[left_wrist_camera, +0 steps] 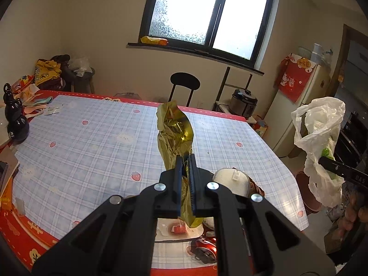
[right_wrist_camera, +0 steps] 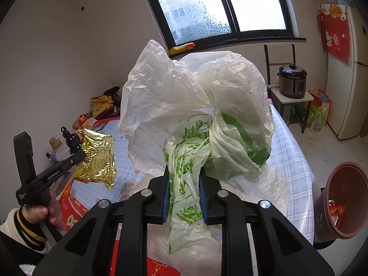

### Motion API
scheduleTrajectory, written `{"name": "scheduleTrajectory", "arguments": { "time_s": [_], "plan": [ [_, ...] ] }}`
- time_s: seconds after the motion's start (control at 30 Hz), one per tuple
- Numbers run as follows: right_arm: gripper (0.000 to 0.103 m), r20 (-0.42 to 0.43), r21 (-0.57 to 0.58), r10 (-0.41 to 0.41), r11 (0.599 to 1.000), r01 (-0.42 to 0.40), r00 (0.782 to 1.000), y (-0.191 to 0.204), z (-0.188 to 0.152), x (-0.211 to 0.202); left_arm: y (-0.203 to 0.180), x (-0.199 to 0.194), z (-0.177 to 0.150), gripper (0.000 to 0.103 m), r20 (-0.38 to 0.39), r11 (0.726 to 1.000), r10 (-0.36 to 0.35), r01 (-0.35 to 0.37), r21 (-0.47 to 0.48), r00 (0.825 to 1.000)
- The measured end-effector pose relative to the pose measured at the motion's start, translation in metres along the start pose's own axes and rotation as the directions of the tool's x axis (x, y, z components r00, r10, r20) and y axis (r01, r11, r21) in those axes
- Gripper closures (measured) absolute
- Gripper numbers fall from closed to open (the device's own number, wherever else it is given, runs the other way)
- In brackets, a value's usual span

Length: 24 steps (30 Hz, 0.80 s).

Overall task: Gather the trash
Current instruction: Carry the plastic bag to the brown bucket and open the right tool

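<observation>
My left gripper [left_wrist_camera: 185, 158] is shut on a crumpled gold foil wrapper [left_wrist_camera: 174, 133] and holds it upright above the checked tablecloth [left_wrist_camera: 92, 142]. The wrapper also shows in the right wrist view [right_wrist_camera: 97, 155], hanging from the left gripper [right_wrist_camera: 79, 155]. My right gripper [right_wrist_camera: 184, 179] is shut on a white plastic bag with green print [right_wrist_camera: 197, 119], held above the table's right side; the bag also shows in the left wrist view [left_wrist_camera: 322, 147]. Below the left gripper lie a crushed red can [left_wrist_camera: 205, 249], a white lid [left_wrist_camera: 232, 181] and a small tray with a red wrapper [left_wrist_camera: 178, 228].
A brown waste bin [right_wrist_camera: 345, 197] stands on the floor right of the table. A black gourd bottle [left_wrist_camera: 15, 119], spoons and packets sit at the table's left end. A black chair [left_wrist_camera: 185, 85], a rice cooker [left_wrist_camera: 245, 102] and a fridge [left_wrist_camera: 296, 105] stand beyond.
</observation>
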State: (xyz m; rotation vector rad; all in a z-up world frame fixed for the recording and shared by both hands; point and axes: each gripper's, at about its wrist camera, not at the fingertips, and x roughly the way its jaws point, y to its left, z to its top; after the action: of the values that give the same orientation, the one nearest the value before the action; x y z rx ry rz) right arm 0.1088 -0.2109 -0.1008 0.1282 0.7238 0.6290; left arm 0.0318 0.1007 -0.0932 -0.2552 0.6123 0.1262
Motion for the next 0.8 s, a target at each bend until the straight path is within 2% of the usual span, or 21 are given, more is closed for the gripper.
{"name": "scheduleTrajectory", "arguments": {
  "time_s": [0.13, 0.3, 0.57, 0.7, 0.8],
  "plan": [
    [0.081, 0.030, 0.015, -0.045, 0.999, 0.044, 0.999, -0.020, 0.007, -0.011, -0.010, -0.002, 0.006, 0.093, 0.010, 1.000, -0.001, 0.001, 0.016, 1.000],
    [0.081, 0.055, 0.045, -0.157, 0.987, 0.155, 0.986, -0.066, 0.012, -0.031, -0.024, -0.004, 0.010, 0.093, 0.018, 0.999, -0.016, 0.015, 0.033, 1.000],
    [0.081, 0.040, 0.108, -0.373, 0.924, 0.367, 0.927, -0.160, 0.004, -0.059, -0.052, 0.001, 0.018, 0.093, 0.020, 0.998, -0.034, 0.033, 0.062, 0.999],
    [0.081, -0.026, 0.173, -0.453, 0.876, 0.451, 0.891, -0.216, -0.006, -0.061, -0.069, 0.004, 0.022, 0.093, 0.023, 0.996, -0.048, 0.046, 0.073, 0.999],
    [0.081, -0.101, 0.184, -0.512, 0.833, 0.522, 0.853, -0.253, -0.017, -0.055, -0.081, 0.007, 0.023, 0.093, 0.020, 0.995, -0.059, 0.058, 0.082, 0.998]
  ]
}}
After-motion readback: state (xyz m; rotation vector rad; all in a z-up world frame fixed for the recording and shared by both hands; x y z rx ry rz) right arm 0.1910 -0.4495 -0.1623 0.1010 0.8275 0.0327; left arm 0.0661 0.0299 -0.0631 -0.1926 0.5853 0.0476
